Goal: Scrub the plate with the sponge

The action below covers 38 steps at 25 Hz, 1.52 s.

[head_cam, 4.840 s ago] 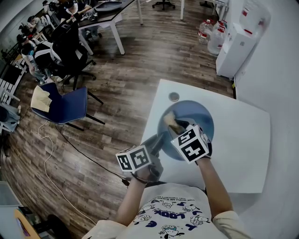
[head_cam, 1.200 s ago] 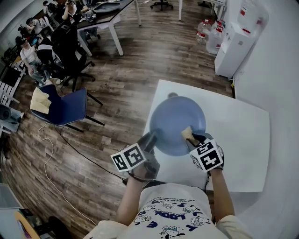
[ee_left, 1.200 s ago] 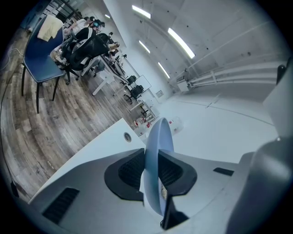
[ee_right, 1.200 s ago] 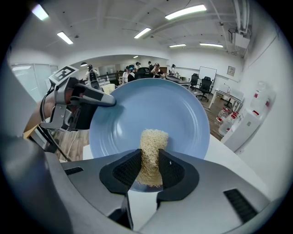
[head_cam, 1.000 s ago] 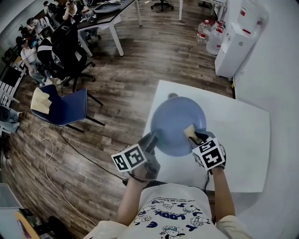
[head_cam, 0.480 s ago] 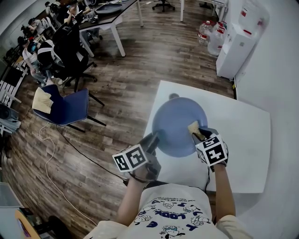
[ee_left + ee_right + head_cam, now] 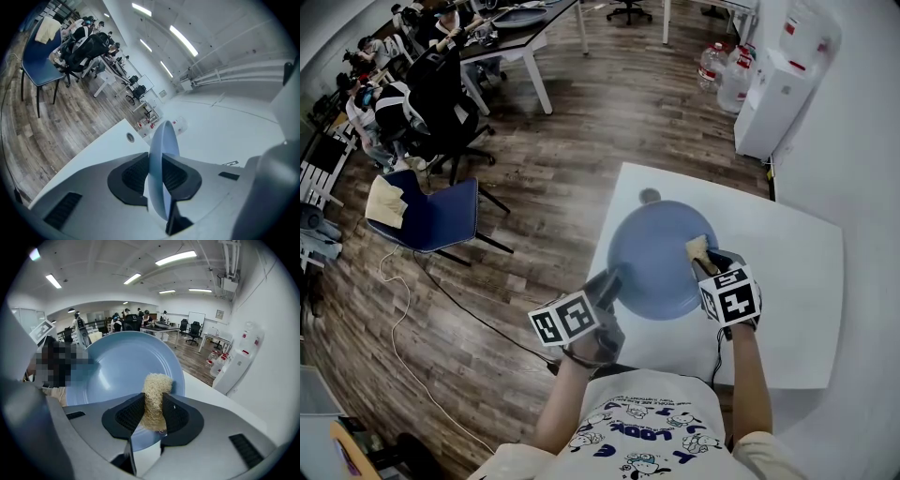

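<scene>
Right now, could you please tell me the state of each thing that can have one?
Plate: tilted, rim clamped by the left gripper.
Sponge: pinched, against the plate's face near its right edge.
Left gripper: shut on the plate.
Right gripper: shut on the sponge.
Blue chair: unoccupied, cloth draped over its back.

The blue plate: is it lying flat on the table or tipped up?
Tipped up: the left gripper clamps the plate by its rim, and it stands edge-on over the white table.
</scene>
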Each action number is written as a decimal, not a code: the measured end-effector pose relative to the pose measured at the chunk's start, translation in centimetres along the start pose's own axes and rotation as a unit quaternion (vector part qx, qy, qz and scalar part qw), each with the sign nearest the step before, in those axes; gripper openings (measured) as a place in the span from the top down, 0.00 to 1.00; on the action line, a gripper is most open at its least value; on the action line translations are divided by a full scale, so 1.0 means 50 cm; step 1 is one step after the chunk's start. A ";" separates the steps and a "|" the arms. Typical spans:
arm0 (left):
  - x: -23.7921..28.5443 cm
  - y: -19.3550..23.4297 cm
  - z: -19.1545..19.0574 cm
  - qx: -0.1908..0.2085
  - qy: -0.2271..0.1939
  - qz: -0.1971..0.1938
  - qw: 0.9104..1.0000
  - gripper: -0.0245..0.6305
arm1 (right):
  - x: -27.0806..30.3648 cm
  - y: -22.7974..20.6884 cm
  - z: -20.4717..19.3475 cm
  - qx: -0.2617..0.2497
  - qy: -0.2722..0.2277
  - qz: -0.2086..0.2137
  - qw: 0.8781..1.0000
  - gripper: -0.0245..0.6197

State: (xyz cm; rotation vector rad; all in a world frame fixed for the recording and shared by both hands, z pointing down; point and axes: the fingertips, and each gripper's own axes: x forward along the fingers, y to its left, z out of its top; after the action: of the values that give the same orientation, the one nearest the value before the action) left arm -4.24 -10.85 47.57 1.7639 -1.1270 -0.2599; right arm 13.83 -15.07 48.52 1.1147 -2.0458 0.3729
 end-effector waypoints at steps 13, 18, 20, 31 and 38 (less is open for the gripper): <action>0.000 0.018 -0.005 -0.015 -0.002 0.025 1.000 0.87 | -0.038 -0.014 0.059 0.022 -0.073 -0.031 0.997 0.78; 0.001 0.020 -0.001 -0.015 -0.004 0.026 1.000 0.87 | -0.051 0.005 0.090 0.040 -0.105 -0.029 0.993 0.78; 0.002 0.021 -0.003 -0.014 -0.004 0.026 1.000 0.87 | -0.049 0.015 0.093 0.044 -0.113 -0.030 0.992 0.78; 0.003 0.009 -0.008 -0.002 0.000 0.024 1.000 0.87 | -0.046 0.026 0.083 0.105 -0.125 -0.029 0.986 0.78; -0.006 0.016 -0.002 -0.002 0.000 0.026 1.000 0.87 | -0.052 0.026 0.090 0.111 -0.127 -0.034 0.985 0.78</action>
State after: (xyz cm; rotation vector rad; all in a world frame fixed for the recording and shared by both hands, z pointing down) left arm -4.81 -10.62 48.18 1.7277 -1.1695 -0.2306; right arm 11.48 -15.35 43.75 1.4260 -2.2190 0.4512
